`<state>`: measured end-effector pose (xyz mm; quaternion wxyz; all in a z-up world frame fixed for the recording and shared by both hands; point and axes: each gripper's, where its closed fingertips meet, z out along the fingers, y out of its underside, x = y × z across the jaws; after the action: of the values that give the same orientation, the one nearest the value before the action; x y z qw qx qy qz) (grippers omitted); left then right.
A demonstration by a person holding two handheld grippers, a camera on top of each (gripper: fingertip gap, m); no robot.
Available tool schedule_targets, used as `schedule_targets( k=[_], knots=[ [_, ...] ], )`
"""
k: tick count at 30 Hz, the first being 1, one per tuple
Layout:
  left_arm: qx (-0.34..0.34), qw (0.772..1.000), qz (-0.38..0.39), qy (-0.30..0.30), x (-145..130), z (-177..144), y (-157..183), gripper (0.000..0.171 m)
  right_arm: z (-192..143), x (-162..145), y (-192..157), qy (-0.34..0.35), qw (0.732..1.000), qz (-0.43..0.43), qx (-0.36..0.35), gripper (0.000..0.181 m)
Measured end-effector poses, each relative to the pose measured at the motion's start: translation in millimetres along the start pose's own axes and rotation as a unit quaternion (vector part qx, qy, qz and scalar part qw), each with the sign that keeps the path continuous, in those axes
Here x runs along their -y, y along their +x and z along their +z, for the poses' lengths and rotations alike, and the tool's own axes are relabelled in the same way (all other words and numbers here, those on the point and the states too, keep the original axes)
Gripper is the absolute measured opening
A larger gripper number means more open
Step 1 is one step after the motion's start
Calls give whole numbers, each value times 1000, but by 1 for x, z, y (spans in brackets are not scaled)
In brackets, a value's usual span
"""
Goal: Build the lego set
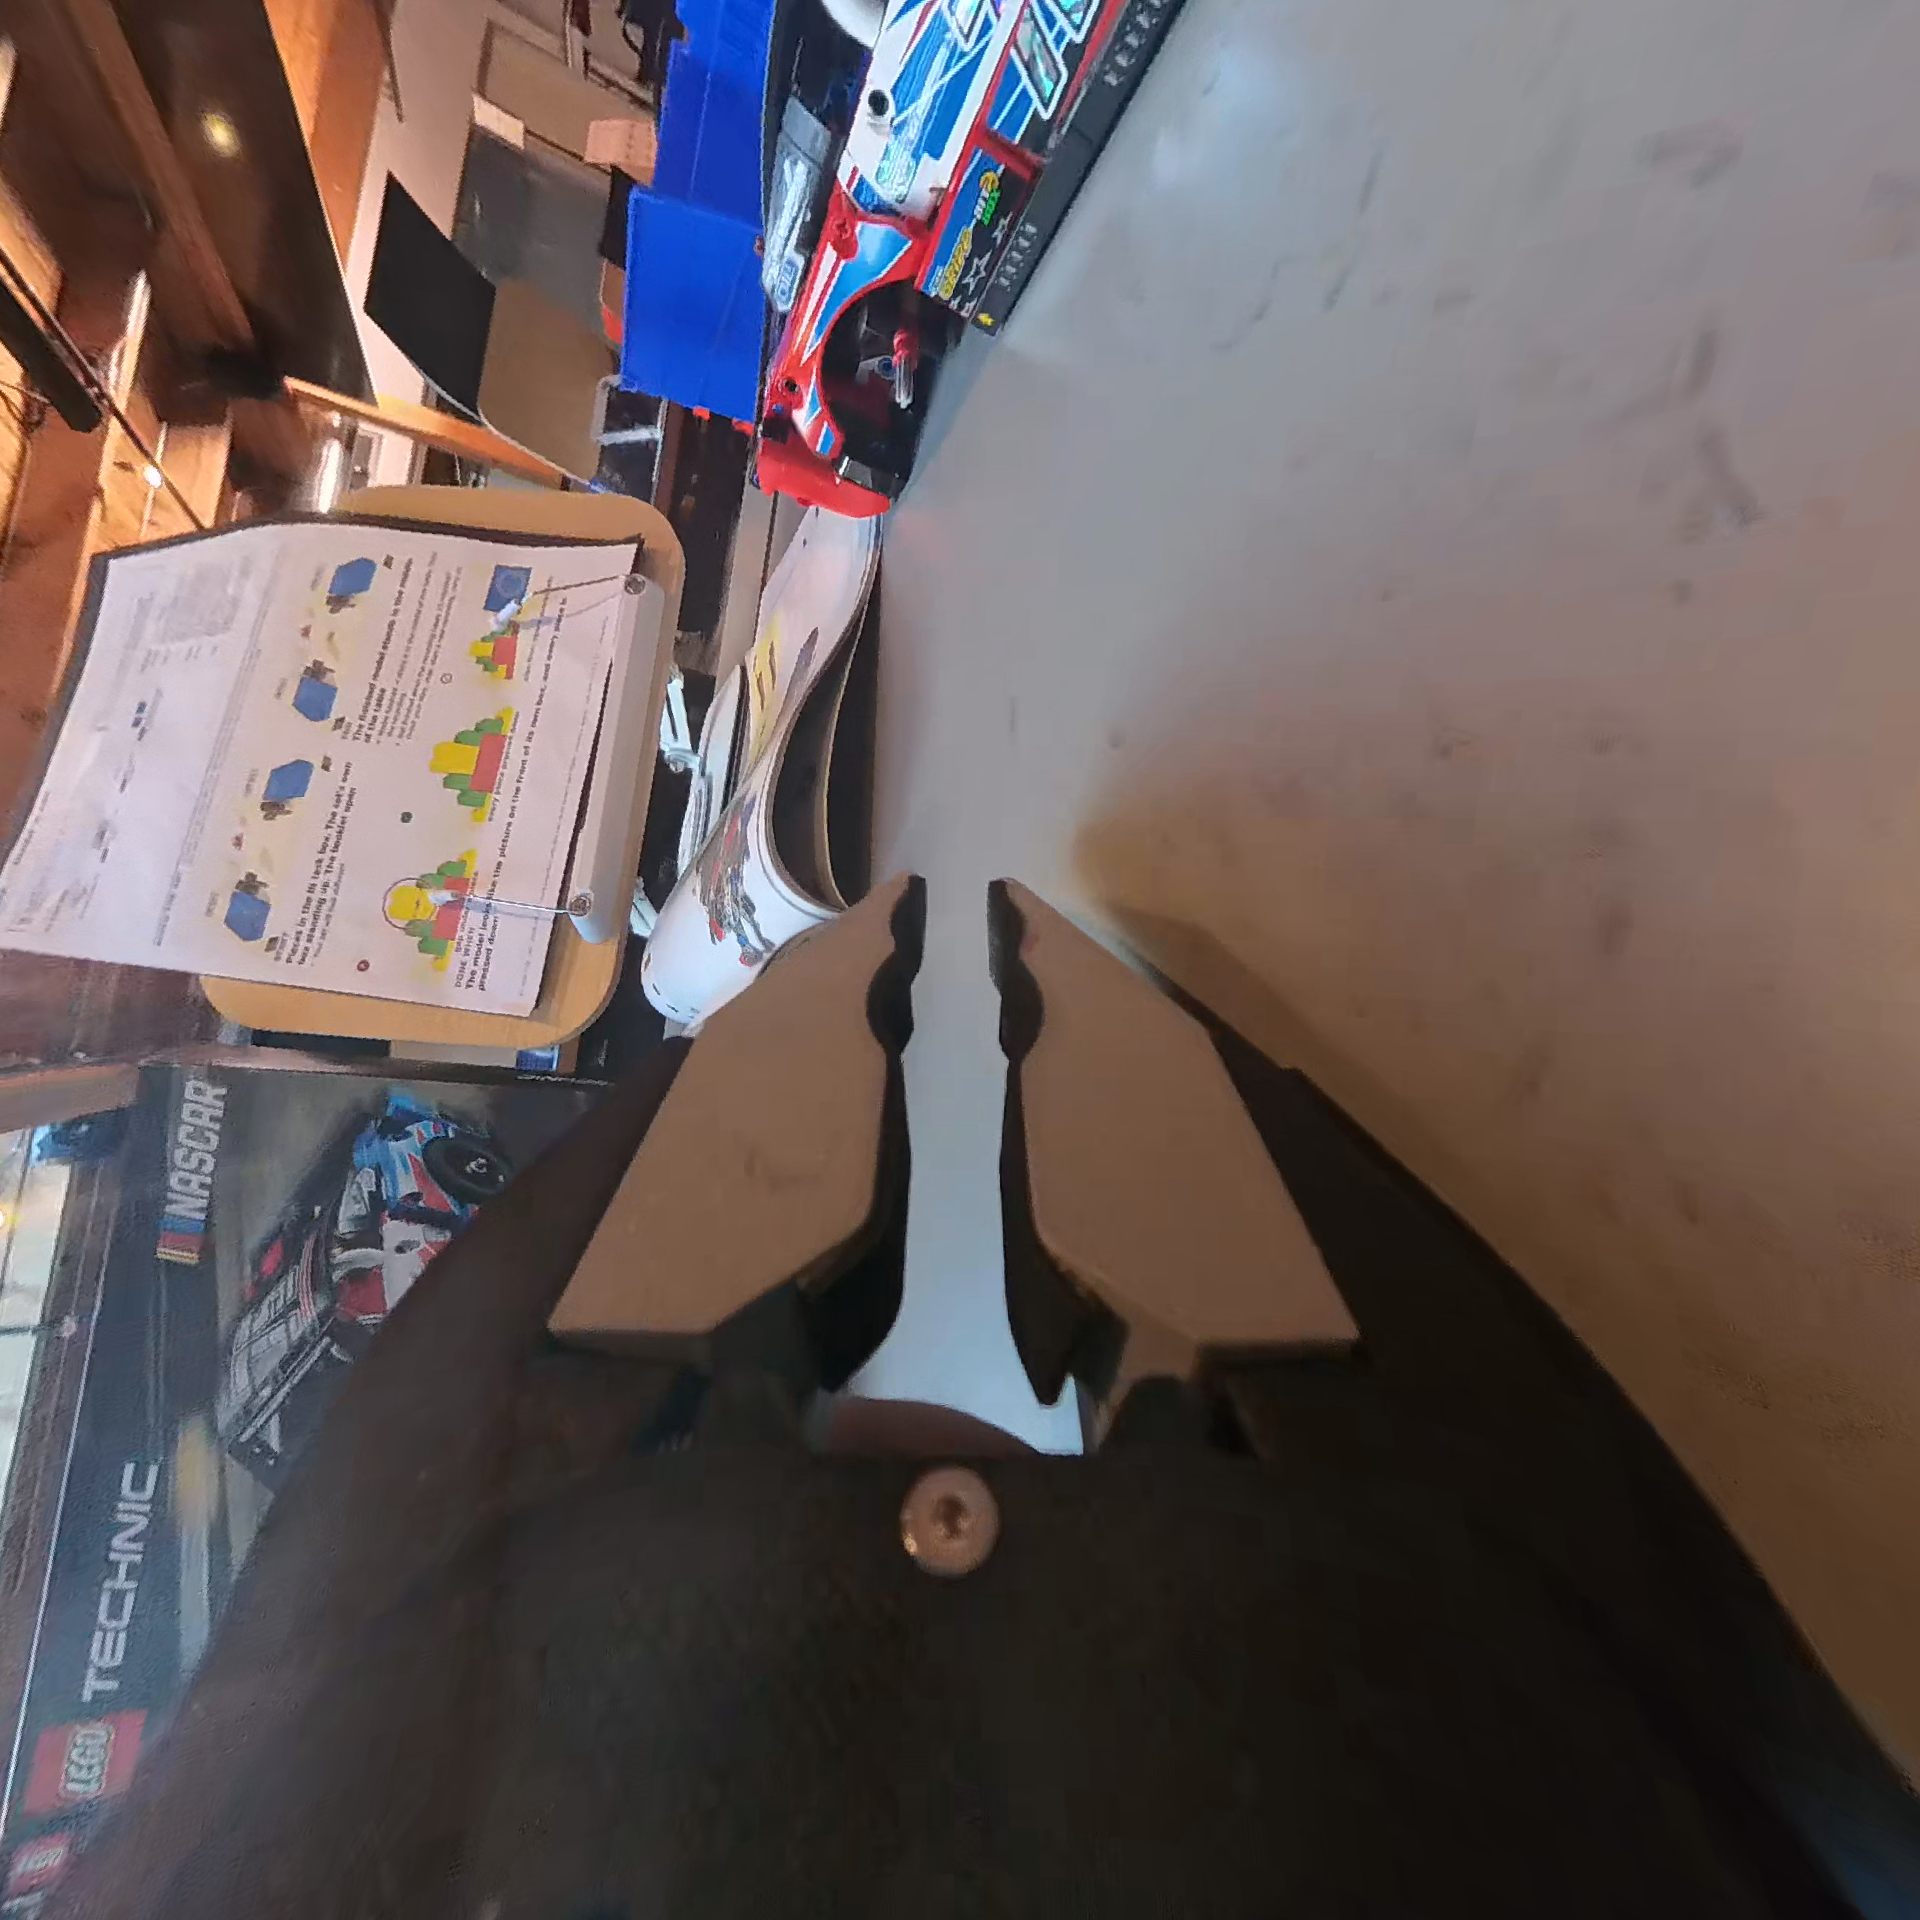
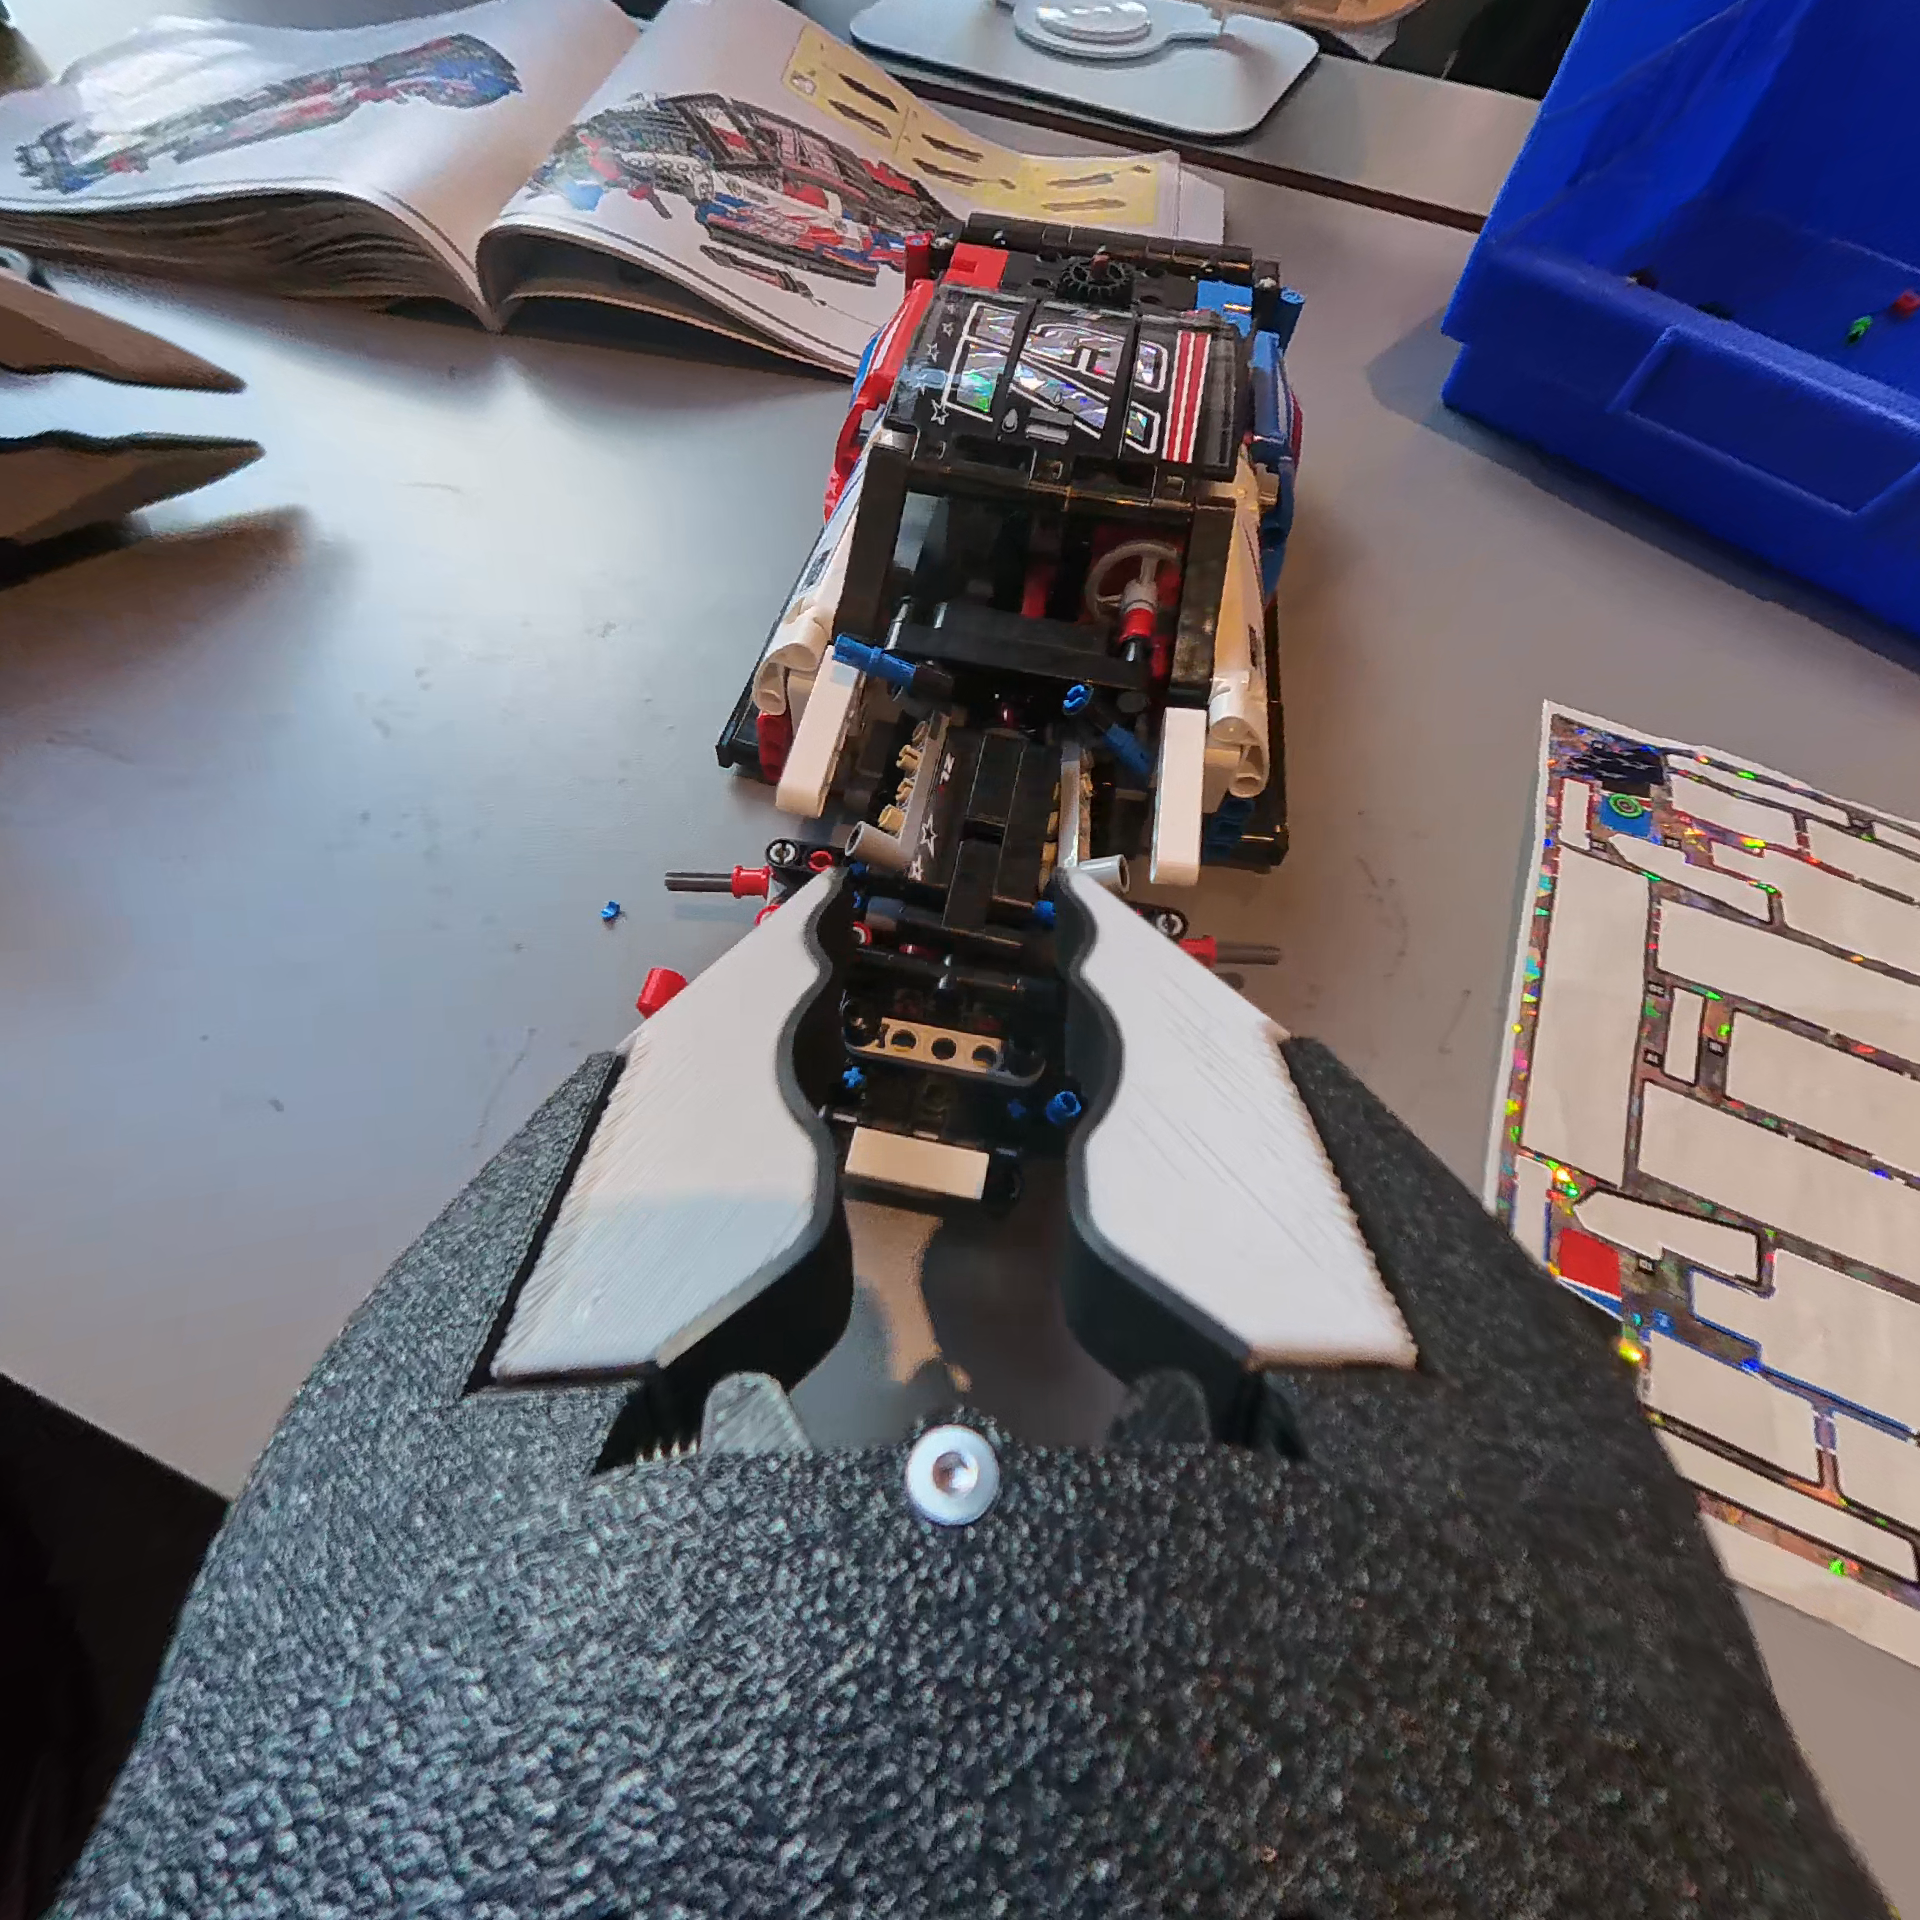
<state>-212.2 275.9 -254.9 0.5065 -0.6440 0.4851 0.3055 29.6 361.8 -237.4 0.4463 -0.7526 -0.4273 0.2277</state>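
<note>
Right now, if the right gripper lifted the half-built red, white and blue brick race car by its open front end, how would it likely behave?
The half-built brick race car would probably sag or shed parts: its front is exposed thin beams and pins. It looks tail-heavy, since the closed black roof sits far from the right gripper, so it may tip. With no wheels visible, rolling seems unlikely.

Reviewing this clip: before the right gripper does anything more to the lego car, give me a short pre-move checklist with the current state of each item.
1. Right gripper open around the front of the lego car: ok, fingers stand on either side of the bare chassis.
2. Contact between fingers and chassis: cannot tell.
3. Left gripper free: ok, open and empty over the table.
4. Car resting flat on the table: ok.
5. Loose pieces beside the nose, such as the small blue pin, kept clear: not ok, several lie close to the fingers.
6. Instruction booklet open: ok.
</note>
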Motion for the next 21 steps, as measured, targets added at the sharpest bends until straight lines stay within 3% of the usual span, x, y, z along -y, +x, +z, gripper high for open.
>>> schedule_targets(
  k=[9,13,21],
  knots=[
    [16,1000,-5,-18,17,27,-4,9,-10,2,1,5,1000,-29,9,39],
    [26,1000,5,-15,25,38,-5,6,-18,7,0,-11,991,-130,16,37],
    [28,999,-13,14,54,61,-9,8,-14,5,1,-47,946,-319,-15,28]
  ],
)
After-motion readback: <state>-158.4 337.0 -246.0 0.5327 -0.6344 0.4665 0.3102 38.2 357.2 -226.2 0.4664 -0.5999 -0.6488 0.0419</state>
